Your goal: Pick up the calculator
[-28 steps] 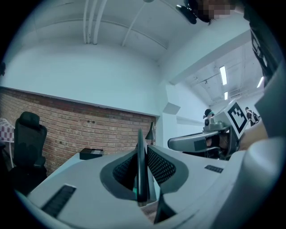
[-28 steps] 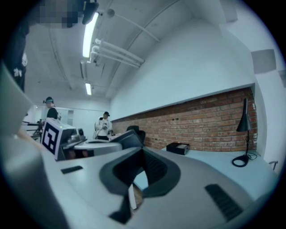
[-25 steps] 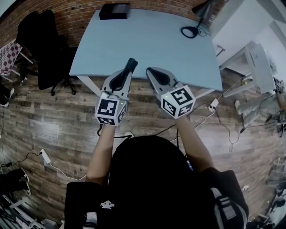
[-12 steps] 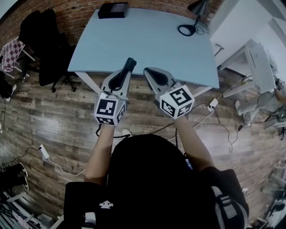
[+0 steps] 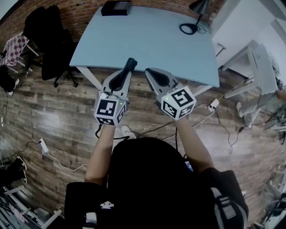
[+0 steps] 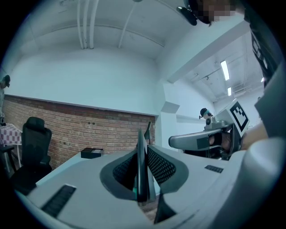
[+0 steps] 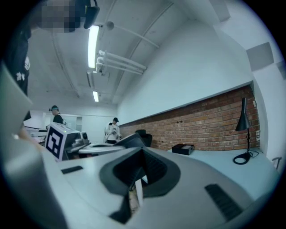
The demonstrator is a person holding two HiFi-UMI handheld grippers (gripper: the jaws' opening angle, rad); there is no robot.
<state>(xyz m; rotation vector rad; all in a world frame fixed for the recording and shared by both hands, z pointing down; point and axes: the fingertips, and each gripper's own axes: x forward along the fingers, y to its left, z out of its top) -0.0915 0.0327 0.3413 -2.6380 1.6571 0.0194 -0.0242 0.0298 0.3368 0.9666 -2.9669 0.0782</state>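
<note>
Both grippers are closed with nothing between the jaws: the left gripper [image 5: 130, 63] shows its pads meeting in a thin line in its own view, and the right gripper [image 5: 149, 71] shows the same. They are held level and side by side over the near edge of the table [image 5: 147, 44].

A flat black box [image 5: 115, 7], which I take for the calculator, lies at the far edge of the table by the brick wall, at about eleven o'clock from the grippers and well apart from both. A desk lamp [image 5: 193, 20] stands at one o'clock in the far right corner.

With the calculator on the table and neither gripper holding it, the scene fits a reach towards it as well as a moment after it has been set back down.

Any grip on it calls for jaws spread wider than the box before they arrive. The gripper should come in level and low across the bare tabletop, squared to the box's shorter sides. The wall close behind leaves little room, so overshooting would push the box against the bricks. The left gripper has the straighter line; the right should keep away from the lamp's cord.
</note>
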